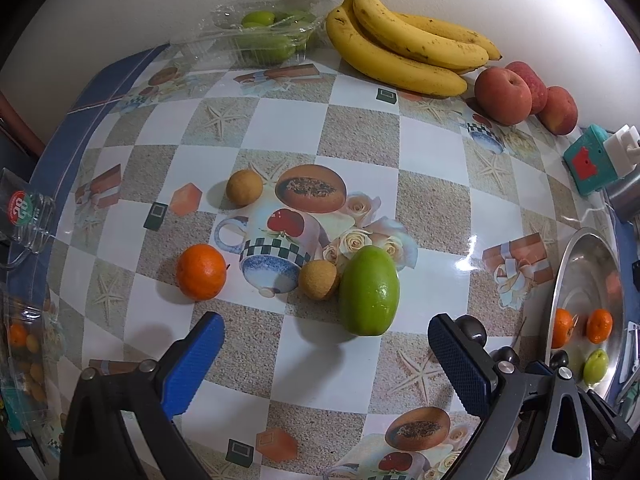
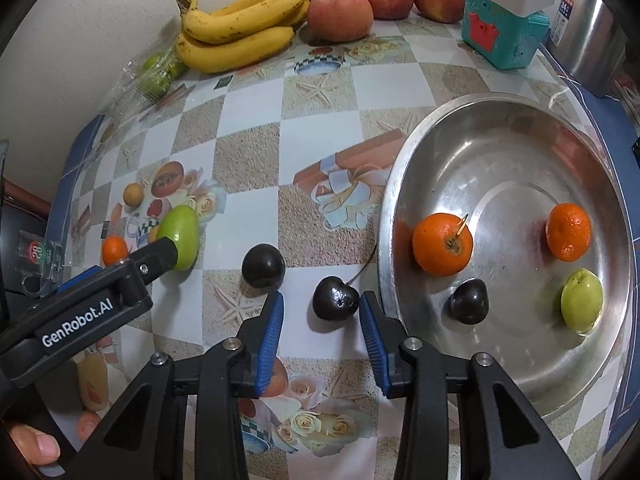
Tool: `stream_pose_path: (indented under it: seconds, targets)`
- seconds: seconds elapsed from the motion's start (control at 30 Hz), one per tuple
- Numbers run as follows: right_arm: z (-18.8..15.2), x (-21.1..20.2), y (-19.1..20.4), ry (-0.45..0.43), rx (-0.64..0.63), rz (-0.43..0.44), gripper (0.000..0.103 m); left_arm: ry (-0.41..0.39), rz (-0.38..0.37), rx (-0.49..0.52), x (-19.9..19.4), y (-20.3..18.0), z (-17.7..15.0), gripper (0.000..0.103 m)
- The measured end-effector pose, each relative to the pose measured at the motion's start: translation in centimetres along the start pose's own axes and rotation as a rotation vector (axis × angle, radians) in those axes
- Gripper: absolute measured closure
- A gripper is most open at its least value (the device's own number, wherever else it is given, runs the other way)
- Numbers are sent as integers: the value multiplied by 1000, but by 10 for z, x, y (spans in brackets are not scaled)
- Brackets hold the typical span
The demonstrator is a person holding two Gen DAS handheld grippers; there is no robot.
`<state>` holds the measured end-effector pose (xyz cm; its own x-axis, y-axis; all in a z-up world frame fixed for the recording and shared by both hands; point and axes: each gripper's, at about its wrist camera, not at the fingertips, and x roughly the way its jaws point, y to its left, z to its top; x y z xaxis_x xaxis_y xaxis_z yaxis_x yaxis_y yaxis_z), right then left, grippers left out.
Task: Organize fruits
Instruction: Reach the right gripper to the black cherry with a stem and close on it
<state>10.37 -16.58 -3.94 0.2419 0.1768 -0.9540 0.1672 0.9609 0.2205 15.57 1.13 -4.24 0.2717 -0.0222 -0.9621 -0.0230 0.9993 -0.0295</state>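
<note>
My left gripper (image 1: pixel 326 334) is open above the table, just short of a green oval fruit (image 1: pixel 369 291), with two small tan fruits (image 1: pixel 319 280) (image 1: pixel 244 187) and an orange (image 1: pixel 201 272) nearby. My right gripper (image 2: pixel 321 312) is open, its blue pads either side of a dark cherry (image 2: pixel 334 298) on the table; the pads stand apart from it. A second dark cherry (image 2: pixel 263 266) lies to its left. The steel plate (image 2: pixel 520 140) holds two oranges (image 2: pixel 442 244) (image 2: pixel 568 232), a dark cherry (image 2: pixel 469 301) and a small green fruit (image 2: pixel 581 300).
Bananas (image 1: pixel 404 40), three apples (image 1: pixel 504 96) and a clear box of green fruits (image 1: pixel 260 36) line the back wall. A teal box (image 2: pixel 504 36) and a steel canister (image 2: pixel 592 28) stand at the back right. A plastic bag (image 1: pixel 28 344) lies at the left edge.
</note>
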Motion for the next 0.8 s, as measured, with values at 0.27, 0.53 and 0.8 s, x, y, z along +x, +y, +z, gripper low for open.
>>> stream_pose_path:
  seconds: [0.27,0.53,0.8]
  targets:
    - [1,6,1,15,-8,-24,64,1,-2,-3,1,0,0,0]
    - [2,14,10,31,-21,-65,66,2,-2,-3,0,-1,0,0]
    - [2,14,9,33,-27,-106,67,1,-1,-2,0,-1,1,0]
